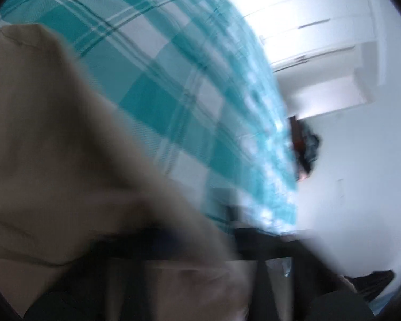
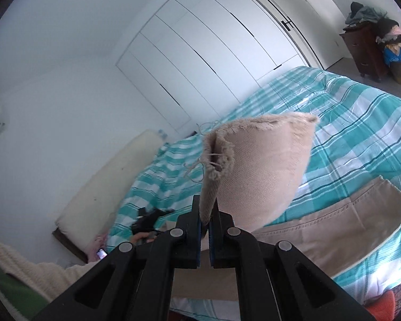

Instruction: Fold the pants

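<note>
Right gripper clamped on frayed hem of the beige pants, raised mid-frame; the rest trails lower right across the checked bedspread. Left gripper (heavily blurred) reads closed, cloth draped over it, grip unconfirmed.

Beige pants, one leg end lifted off the bed

You see the pants spread flat on the bed, seam stitching showing, while a frayed hem end stands up above them, cupped open with loose threads hanging. In your left wrist view the same beige cloth fills the near side, badly blurred.
</note>
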A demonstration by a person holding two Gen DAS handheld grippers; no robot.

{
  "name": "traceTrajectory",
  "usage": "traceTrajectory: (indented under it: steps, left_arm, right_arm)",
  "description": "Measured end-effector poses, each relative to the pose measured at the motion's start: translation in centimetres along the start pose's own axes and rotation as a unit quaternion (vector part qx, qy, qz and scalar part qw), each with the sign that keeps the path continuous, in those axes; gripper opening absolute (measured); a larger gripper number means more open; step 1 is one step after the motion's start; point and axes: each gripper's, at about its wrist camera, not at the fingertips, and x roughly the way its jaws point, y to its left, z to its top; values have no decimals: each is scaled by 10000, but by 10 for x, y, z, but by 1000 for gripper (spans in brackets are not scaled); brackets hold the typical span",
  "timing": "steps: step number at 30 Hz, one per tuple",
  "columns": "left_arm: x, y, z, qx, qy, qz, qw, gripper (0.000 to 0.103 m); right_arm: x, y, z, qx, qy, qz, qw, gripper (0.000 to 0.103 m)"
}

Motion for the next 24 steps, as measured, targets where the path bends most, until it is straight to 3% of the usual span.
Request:
traceTrajectory:
  steps: [4,6,8,9,11,13,15,17,19,21,24]
  left_arm:
    - [-36,-20,-8,311,-440,-138,9985,4]
    - [-80,-57,-16,854,-994,-275,9910,4]
    - [-125,-90,-29,1429,-1569,-202,9770,5]
    - [-149,-104,-42,1754,-1884,-84,9663,5]
    - [-172,-110,-67,2093,-2212,100,9525,6]
    - [-167,-94,-99,2096,-2015,323,9563,7]
    - [-133,-62,-133,1859,-1374,539,9714,9]
    - [-83,-24,-165,1663,-446,880,9811,7]
    - [-53,3,-188,1373,65,996,9855,6]
    - [-49,4,-195,1389,71,1049,9847,5]
    - [-56,-11,-191,1656,-42,1102,9800,5]
  right_arm:
    - [11,-47,8,230,275,-704,9969,4]
    - [35,-76,23,162,491,-1160,9919,4]
    - [46,-82,43,144,341,-1085,9934,4]
    - [47,-78,56,75,144,-897,9958,4]
    - [44,-61,82,-235,-230,-474,9983,4]
    - [43,-56,90,-457,-140,-374,9982,4]
    - [53,-74,81,-529,425,-705,9952,4]
    - [63,-119,52,-195,1156,-1416,9830,4]
    - [67,-171,12,220,1796,-2230,9579,4]
    - [63,-206,-17,484,2019,-2759,9385,4]
    - [54,-218,-30,679,1882,-2875,9367,4]
